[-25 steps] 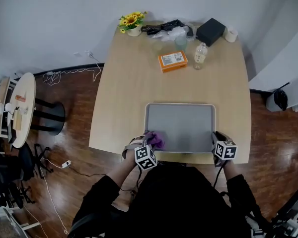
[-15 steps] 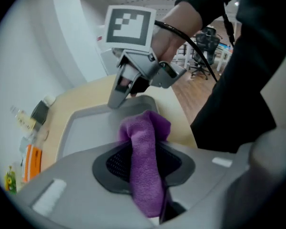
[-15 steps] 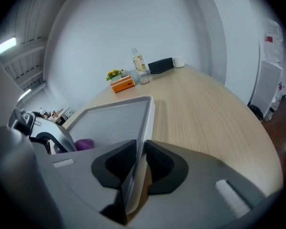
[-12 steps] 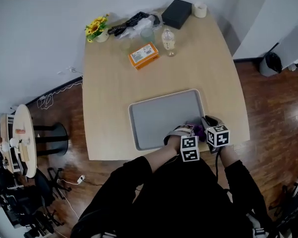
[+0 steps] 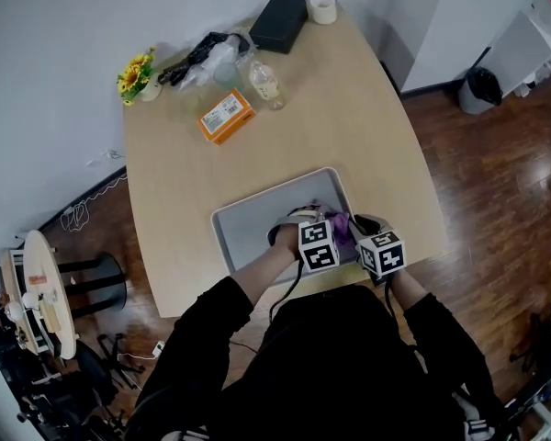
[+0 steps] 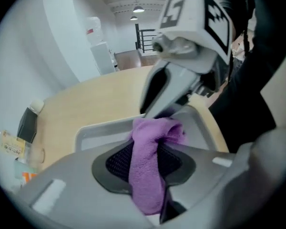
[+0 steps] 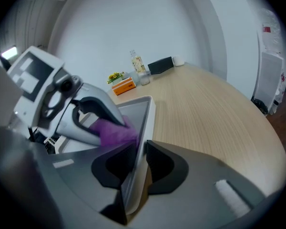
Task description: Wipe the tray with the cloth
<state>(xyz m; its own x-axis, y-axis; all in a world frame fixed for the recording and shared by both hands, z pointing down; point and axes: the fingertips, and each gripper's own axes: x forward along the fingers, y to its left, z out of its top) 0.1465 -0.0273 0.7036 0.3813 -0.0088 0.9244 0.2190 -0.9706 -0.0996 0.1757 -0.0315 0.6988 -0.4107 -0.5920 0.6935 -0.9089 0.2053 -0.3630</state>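
Observation:
A grey tray [image 5: 257,223] lies on the wooden table near its front edge. My left gripper [image 5: 333,231] pinches a purple cloth [image 5: 342,229] at the tray's near right corner; its jaws are opening, with the cloth [image 6: 150,161] still pressed between the pads. My right gripper [image 5: 358,231] sits right beside it, shut on the tray's right rim [image 7: 145,113], which stands between its jaws. In the right gripper view the cloth [image 7: 114,130] bunches just inside that rim.
At the table's far end stand an orange box [image 5: 226,115], a clear bottle [image 5: 264,83], a black box [image 5: 279,23], a tape roll [image 5: 323,8], a flower pot [image 5: 138,74] and a tangle of cables [image 5: 202,58]. Wooden floor surrounds the table.
My left gripper has carried the cloth along the tray's near side from the left corner to the right corner, ending beside the right gripper. The right gripper keeps its hold on the rim.

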